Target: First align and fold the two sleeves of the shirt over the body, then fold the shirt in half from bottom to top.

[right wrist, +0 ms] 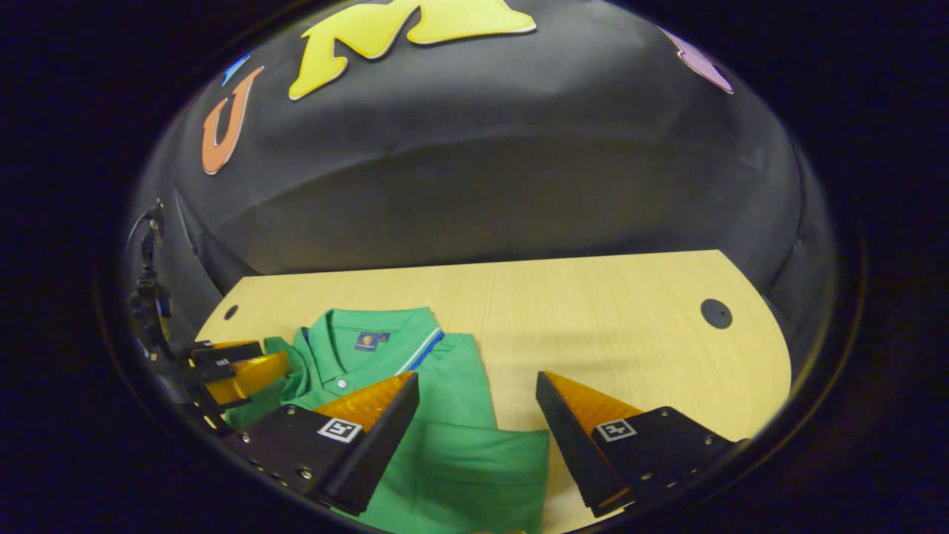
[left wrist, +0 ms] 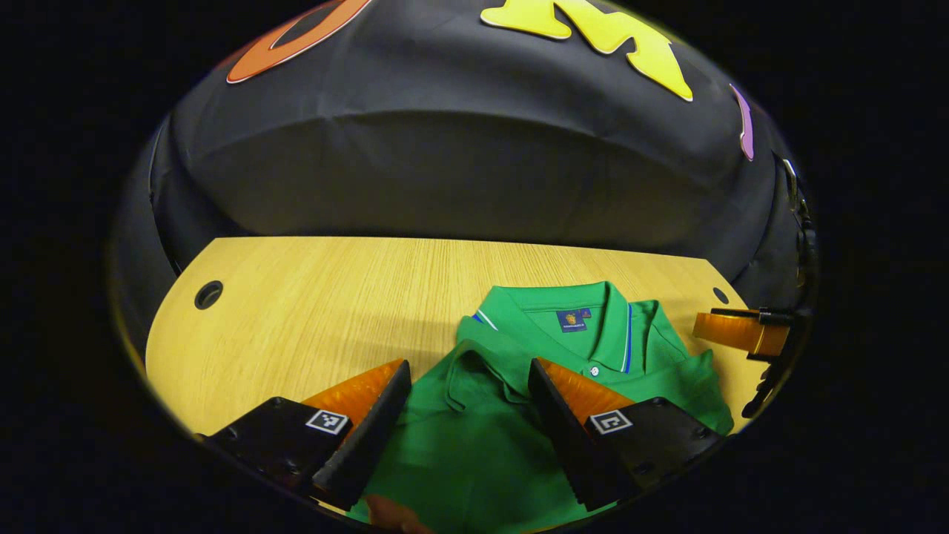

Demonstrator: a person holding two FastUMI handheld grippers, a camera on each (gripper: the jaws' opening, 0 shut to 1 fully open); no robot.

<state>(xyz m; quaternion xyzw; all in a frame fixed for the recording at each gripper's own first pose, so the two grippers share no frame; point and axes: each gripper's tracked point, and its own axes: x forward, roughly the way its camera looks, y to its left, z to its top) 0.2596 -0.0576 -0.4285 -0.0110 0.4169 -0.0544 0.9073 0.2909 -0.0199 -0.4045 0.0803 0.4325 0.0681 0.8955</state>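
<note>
- Your left gripper (left wrist: 468, 378): two wedge-shaped fingers on black blocky bases, each base carrying a small square black-and-white marker and round screw heads.
- Your right gripper (right wrist: 477, 389): same build, wedge fingers, black bases, one square marker apiece, screws along the lower edges.
- Left gripper seen beyond the right gripper's near finger: black bracket and dark cabling behind it.

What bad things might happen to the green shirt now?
1. The shirt looks loosely folded, with rumples near the collar; a nudge might undo it.
2. Both the left claw and right claw hang open just over the cloth, so a finger could snag it.
3. Dragging could slide it across the smooth table.
</note>
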